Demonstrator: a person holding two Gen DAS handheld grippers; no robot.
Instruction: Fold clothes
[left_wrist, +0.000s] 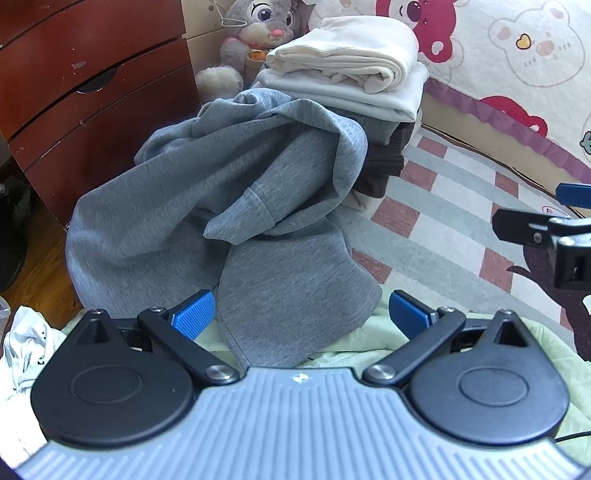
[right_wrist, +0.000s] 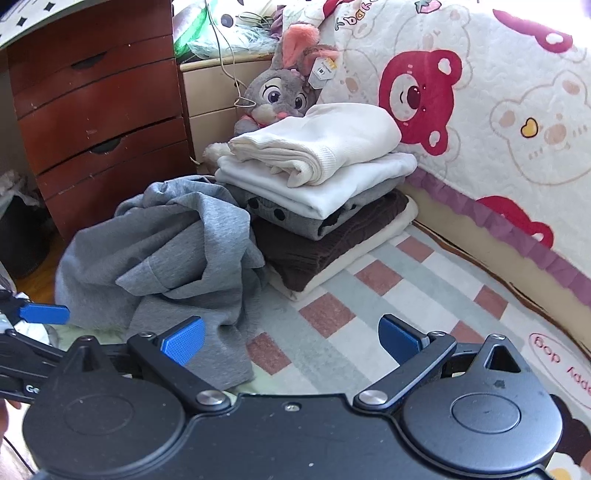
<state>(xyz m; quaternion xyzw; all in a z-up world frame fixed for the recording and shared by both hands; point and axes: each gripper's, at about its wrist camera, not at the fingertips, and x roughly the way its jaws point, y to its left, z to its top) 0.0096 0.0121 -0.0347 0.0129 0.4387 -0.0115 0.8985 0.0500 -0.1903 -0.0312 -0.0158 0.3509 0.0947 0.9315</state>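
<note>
On the bed beside the folded stack (right_wrist: 317, 192) | grey garment (left_wrist: 221, 229) lies crumpled, unfolded | left gripper (left_wrist: 299, 314) and right gripper (right_wrist: 291, 336) jaws spread, empty | step: pickup | next: likely grasp an edge, spread flat

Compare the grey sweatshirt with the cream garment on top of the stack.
The grey sweatshirt lies crumpled and unfolded, while the cream garment is folded. The grey sweatshirt sits low on the checked rug, leaning against the stack; the cream garment rests highest, on a white folded piece. The grey one spreads wider; the cream one is a compact bundle. Neither is held by a tool.
</note>
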